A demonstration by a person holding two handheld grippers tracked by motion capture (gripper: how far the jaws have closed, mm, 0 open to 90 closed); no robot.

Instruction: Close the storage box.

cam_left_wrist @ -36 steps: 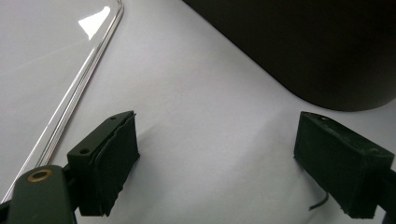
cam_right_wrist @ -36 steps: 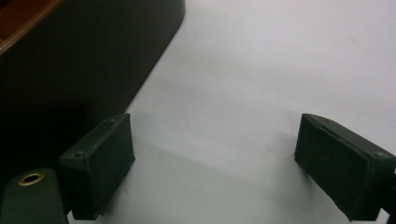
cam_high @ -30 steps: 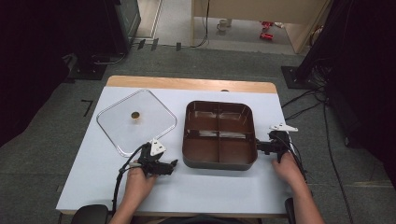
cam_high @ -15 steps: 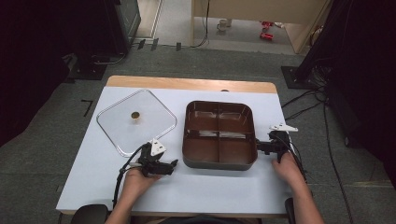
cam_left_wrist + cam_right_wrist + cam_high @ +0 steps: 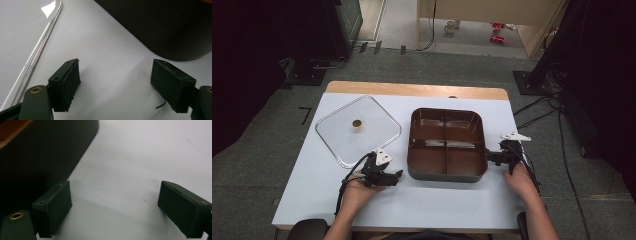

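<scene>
While dark floor surrounds it, white table (image 5: 447, 202) bears tray (image 5: 447, 145) & lid (image 5: 358, 129).

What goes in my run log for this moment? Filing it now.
left gripper: open, jaws just closing, nothing between | right gripper: open, beside tray | lid: on table

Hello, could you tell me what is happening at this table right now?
A person sits at a white table with a hand-held gripper in each hand, either side of a brown four-compartment tray. The left hand-held gripper rests near the tray's front left corner; its jaws have just been closing, with nothing between them. The right hand-held gripper sits open at the tray's right edge. A clear square lid lies flat to the left.
</scene>
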